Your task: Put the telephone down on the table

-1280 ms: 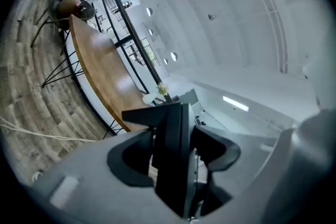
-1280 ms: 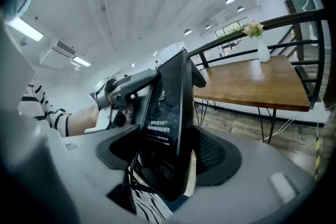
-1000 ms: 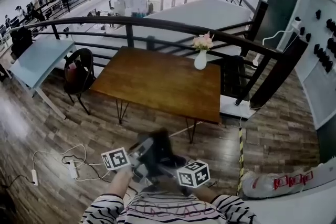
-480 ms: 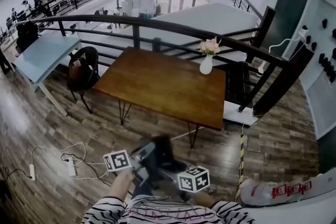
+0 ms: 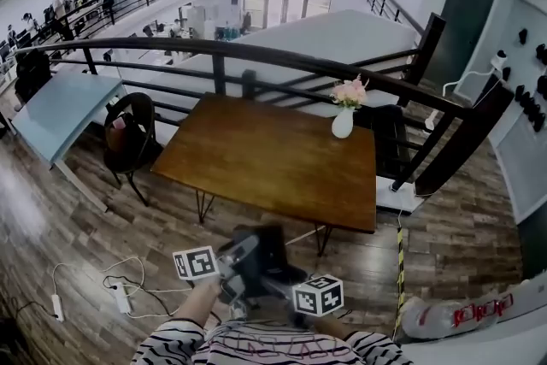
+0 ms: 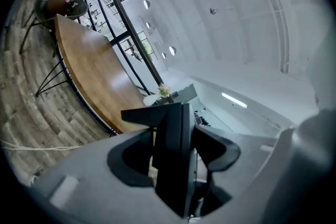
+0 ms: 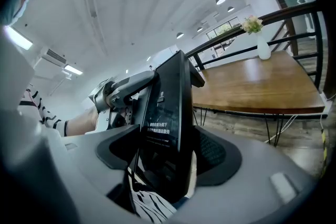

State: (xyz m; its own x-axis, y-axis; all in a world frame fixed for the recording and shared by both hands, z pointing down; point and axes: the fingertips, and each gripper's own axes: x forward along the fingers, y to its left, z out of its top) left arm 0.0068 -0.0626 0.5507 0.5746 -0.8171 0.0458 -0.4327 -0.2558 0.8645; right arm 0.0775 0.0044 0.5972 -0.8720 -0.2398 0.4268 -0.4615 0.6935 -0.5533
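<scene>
Smooth brown rectangular table (image 5: 265, 158) stands at 12 o'clock; left gripper (image 6: 176, 157) and right gripper (image 7: 168, 157) each clamp the flat, glossy black telephone (image 5: 259, 245).

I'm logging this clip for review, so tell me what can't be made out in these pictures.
Head view: the telephone is a blurred dark shape; no detail shows.
Left gripper view: the telephone's lower end sinks out of sight into the left hand-held gripper.
Right gripper view: the print on the telephone is too small to read.
Head view: the people on the far walkway are too small to tell apart.
</scene>
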